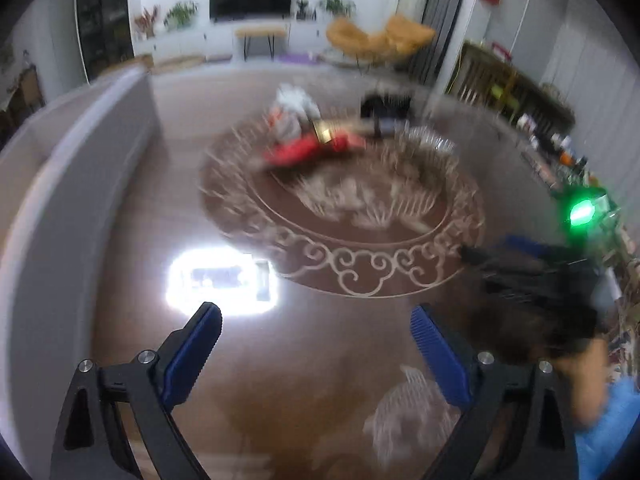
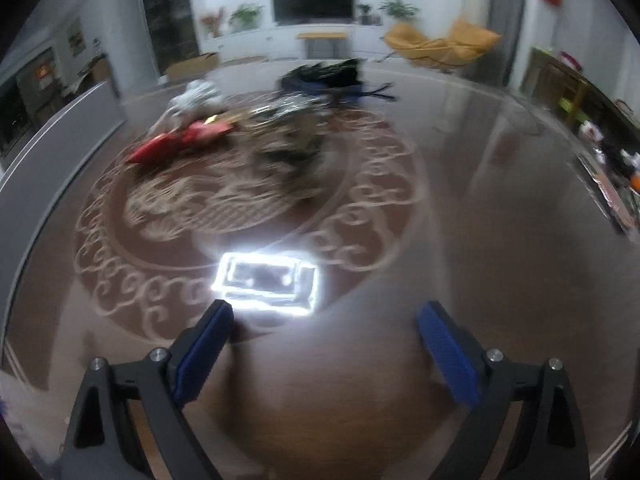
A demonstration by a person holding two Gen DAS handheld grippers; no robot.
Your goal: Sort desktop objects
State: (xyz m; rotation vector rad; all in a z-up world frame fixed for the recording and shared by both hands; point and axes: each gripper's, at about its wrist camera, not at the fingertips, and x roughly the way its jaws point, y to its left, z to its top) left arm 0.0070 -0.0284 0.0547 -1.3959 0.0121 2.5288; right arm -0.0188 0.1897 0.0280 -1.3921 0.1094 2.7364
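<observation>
Both the left gripper (image 1: 316, 330) and the right gripper (image 2: 325, 326) are held with fingers wide apart, empty. The blurred clutter, a red packet (image 2: 180, 142) included, lies mid-worktop (image 2: 480, 220), well ahead; a hasty reach could scatter it.

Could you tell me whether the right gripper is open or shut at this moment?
Open: the right gripper has its blue pads spread wide apart, with only bare table between them.

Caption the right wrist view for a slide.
Open right gripper above a glossy patterned table, facing a blurred red packet and dark clutter.
</observation>
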